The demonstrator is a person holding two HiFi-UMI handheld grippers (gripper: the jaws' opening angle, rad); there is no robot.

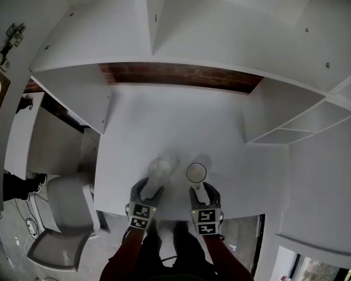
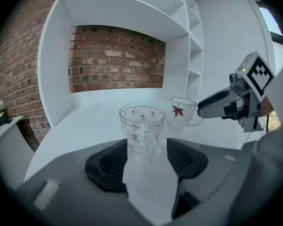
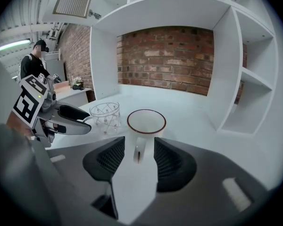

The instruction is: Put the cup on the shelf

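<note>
Hard to make out: in the head view the glass cup (image 1: 162, 168) is only a pale blur, and the person's sleeves (image 1: 140, 256) are cut off at the lower edge. In the left gripper view its clear handle is nearly lost against the white table (image 1: 164, 122).
Left gripper (image 2: 146, 157): fingers spread wide. The near side of the glass cup (image 2: 142, 126) stands between their tips, and I cannot tell whether a pad brushes it; nothing is clamped.
Right gripper (image 3: 139, 157): fingers apart, with the handle of the white cup (image 3: 146, 126) in the gap and bare table showing on both sides of it.
Glass cup: upright and clear, with thin lines and small red dots round its wall.
White cup: upright and empty, with a dark red rim. The left gripper view shows a red leaf on its side (image 2: 183, 113).
Where they are: both cups stand side by side, a little apart, near the table's front edge, the glass cup on the left.
Shelf (image 1: 222, 34): white, above the table's far side and well apart from both cups.
Brick wall (image 3: 165, 60): behind the table, under the shelf.
</note>
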